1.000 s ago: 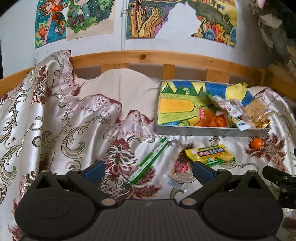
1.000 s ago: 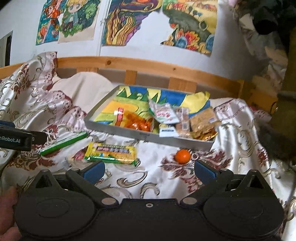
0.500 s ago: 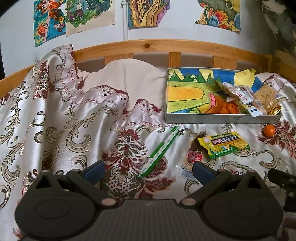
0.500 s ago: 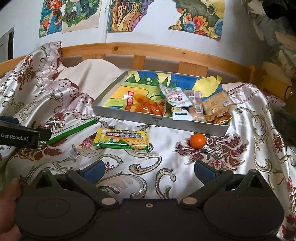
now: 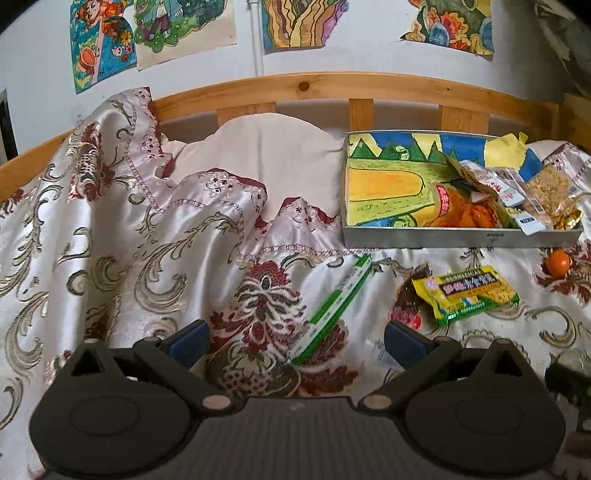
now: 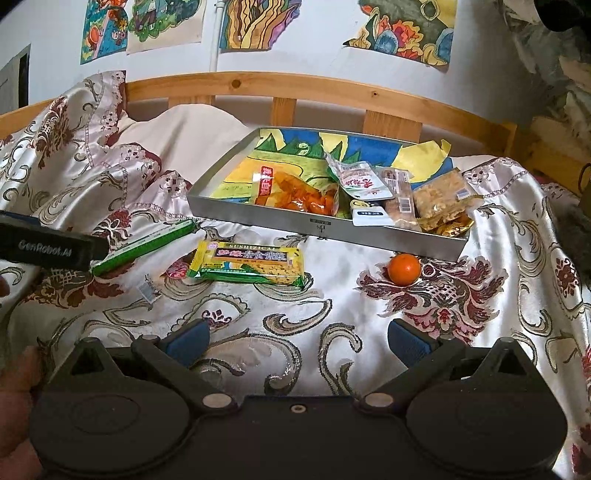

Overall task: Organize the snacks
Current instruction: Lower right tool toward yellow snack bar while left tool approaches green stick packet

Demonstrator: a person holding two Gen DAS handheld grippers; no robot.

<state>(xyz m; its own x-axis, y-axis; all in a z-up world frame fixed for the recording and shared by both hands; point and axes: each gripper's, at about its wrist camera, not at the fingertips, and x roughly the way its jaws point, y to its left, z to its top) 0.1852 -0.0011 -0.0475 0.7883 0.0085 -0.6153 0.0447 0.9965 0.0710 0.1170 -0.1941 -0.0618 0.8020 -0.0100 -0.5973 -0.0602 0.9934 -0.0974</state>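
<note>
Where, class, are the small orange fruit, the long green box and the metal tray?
small orange fruit [image 6: 404,269], right wrist view, middle of its skin.
long green box [image 5: 337,307], left wrist view, middle of its top face.
metal tray [image 6: 280,218], right wrist view, front wall.

- One metal tray is seen on the bedspread
- One orange-filled snack bag is counted inside the tray
- One white and red pouch is counted inside the tray
- One small white and blue packet is counted at the tray's front wall
- Further clear-wrapped crispy snacks are seen at the tray's right end; their number cannot be told
- One yellow snack pack is counted outside the tray
- One long green and white box is counted outside the tray
- One small orange fruit is counted outside the tray
- Four wall drawings are counted, the rightmost among them
- Two grippers are counted: the left gripper and the right gripper
</note>
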